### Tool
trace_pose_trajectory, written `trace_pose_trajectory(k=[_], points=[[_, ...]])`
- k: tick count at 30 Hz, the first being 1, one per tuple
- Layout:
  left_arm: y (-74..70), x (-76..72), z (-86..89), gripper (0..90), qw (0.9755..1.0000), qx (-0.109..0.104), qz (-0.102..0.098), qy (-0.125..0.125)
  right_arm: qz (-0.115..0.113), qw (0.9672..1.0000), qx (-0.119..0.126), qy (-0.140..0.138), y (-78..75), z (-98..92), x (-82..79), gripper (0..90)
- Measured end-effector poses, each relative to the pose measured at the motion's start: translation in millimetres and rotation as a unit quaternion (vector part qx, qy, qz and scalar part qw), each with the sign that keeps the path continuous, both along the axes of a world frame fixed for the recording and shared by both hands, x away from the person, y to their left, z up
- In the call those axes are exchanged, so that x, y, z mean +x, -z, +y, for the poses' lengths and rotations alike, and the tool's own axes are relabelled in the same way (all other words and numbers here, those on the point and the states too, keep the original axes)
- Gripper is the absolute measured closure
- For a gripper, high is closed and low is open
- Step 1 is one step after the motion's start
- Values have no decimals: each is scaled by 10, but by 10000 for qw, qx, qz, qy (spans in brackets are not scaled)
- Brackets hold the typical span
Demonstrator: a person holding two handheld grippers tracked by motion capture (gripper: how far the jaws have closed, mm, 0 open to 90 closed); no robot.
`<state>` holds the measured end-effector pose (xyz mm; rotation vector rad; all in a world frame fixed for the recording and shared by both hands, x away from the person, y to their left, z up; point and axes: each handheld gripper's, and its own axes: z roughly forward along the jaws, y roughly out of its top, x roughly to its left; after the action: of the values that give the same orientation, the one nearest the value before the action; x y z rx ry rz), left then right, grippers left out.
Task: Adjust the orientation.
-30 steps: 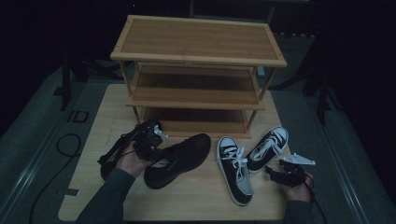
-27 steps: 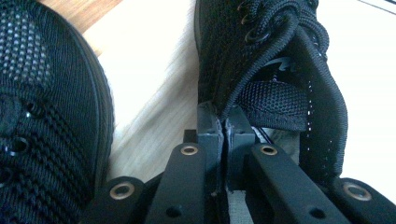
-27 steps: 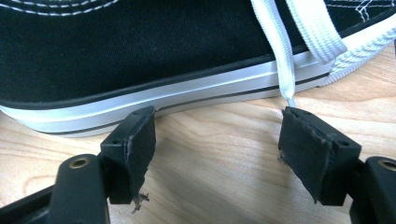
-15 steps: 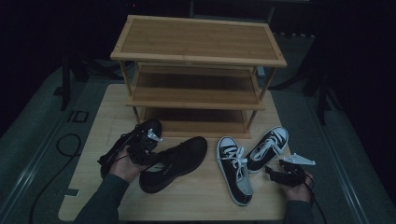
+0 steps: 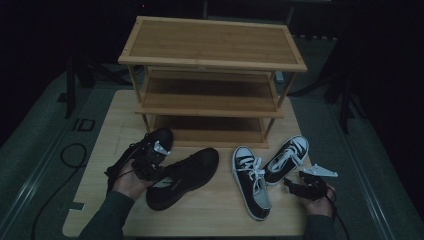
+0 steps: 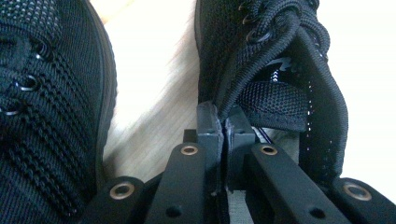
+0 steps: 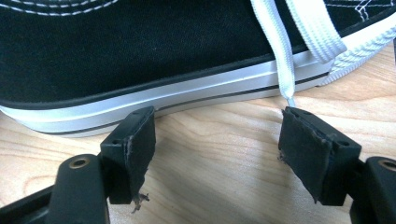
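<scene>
Left gripper (image 6: 223, 123): jaws pressed nearly together, pinching the inner collar edge of a black mesh shoe (image 6: 275, 70) beside its tongue.
Held black mesh shoe: in the left gripper view it rises straight ahead of the jaws, its opening to the right of them and its laces above; in the high view this shoe (image 5: 187, 175) lies on its sole in the left half of the table, toe pointing up-right, with the left gripper (image 5: 150, 167) at its heel end.
Second black mesh shoe (image 5: 145, 150): just beside the held one on its left, partly under the left hand (image 5: 131, 181); in the left gripper view its laced upper (image 6: 46, 116) is at the left edge, bare tabletop between the two shoes.
Right gripper (image 7: 217, 140): jaws wide apart with nothing between them, low over the wood.
Black canvas sneaker (image 7: 163, 51): directly ahead of the right jaws, its white sole side-on and just beyond the pads, not touched; a white lace (image 7: 280, 51) hangs down close to the right-hand pad.
Sneaker pair in the high view: one black-and-white sneaker (image 5: 252, 182) lies toe towards the person, the other (image 5: 287, 157) angles up-right, near the right gripper (image 5: 300, 187).
Bamboo shoe rack (image 5: 212, 75): three tiers, at the far side of the wooden table (image 5: 215, 220), well apart from both grippers.
</scene>
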<state>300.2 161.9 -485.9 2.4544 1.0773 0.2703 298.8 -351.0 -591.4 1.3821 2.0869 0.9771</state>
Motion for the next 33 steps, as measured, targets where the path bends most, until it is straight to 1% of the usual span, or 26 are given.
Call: trace_pose_trajectory(k=[6,11,16,21,23,29,30,31,32,33], points=[[1,-73,84,878,10000,-26,25,-42,1,10000,-2,-9,0,-2,2,268],[6,-139,148,878,9999,-62,18,-127,1,10000,-1,-9,0,-2,2,268],[7,-220,247,878,9997,-63,24,-225,0,10000,-3,-9,0,-2,2,268],[6,-256,331,878,9994,-54,-12,-334,0,10000,-2,-10,0,-2,2,268],[9,-274,360,878,9992,-82,-19,-398,0,10000,-2,-11,0,-2,2,268],[8,-302,421,874,9990,-59,-21,-436,0,10000,-3,-10,0,-2,2,268],[-3,-301,414,856,9992,-31,-106,-373,1,10000,-3,-10,0,-2,2,268],[-23,-298,405,805,9993,-55,-181,-315,1,10000,-2,-11,0,-2,2,268],[-48,-290,393,773,9993,-73,-228,-278,-1,10000,-3,-11,0,-2,2,268],[-70,-274,375,747,9992,-36,-291,-264,0,10000,-3,-11,0,-2,2,268]])
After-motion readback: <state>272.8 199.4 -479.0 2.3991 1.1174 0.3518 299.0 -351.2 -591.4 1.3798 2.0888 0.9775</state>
